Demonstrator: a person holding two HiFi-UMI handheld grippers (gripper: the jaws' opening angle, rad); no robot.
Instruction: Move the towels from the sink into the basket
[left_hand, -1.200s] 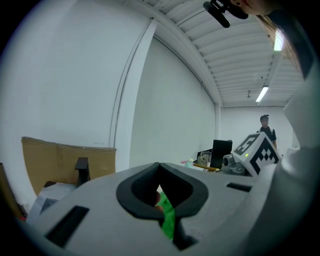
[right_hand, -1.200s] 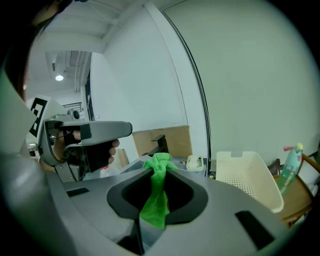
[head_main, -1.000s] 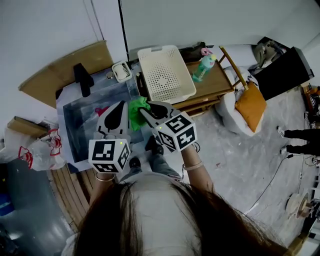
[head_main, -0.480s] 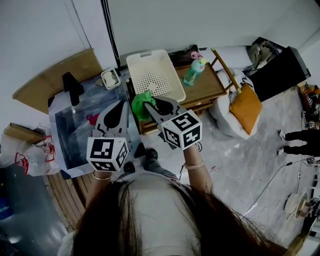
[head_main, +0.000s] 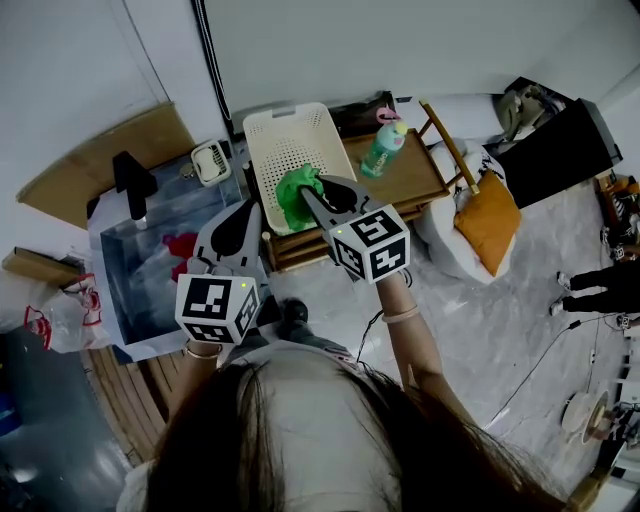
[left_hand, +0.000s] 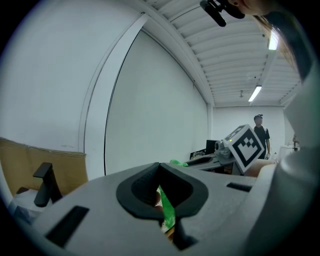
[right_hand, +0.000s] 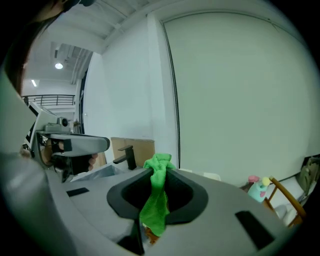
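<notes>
The clear plastic sink (head_main: 105, 262) at left holds a red towel (head_main: 182, 246). The cream perforated basket (head_main: 285, 110) sits upper centre. The right tool (head_main: 305, 195), clamped on the crumpled green towel (head_main: 290, 185), has crossed from the sink to overhang the basket, seemingly for dropping. The left tool (head_main: 250, 210) follows, jaws together.

No word, number or brand can be read anywhere. Only black-and-white square patterns are shown on the marker cube (head_main: 217, 308) of the left gripper (head_main: 250, 210) and the marker cube (head_main: 372, 243) of the right gripper (head_main: 305, 190). Red print is glimpsed on the plastic bag (head_main: 60, 310), too blurred to read. The bottle (head_main: 383, 152) label is too small.
</notes>
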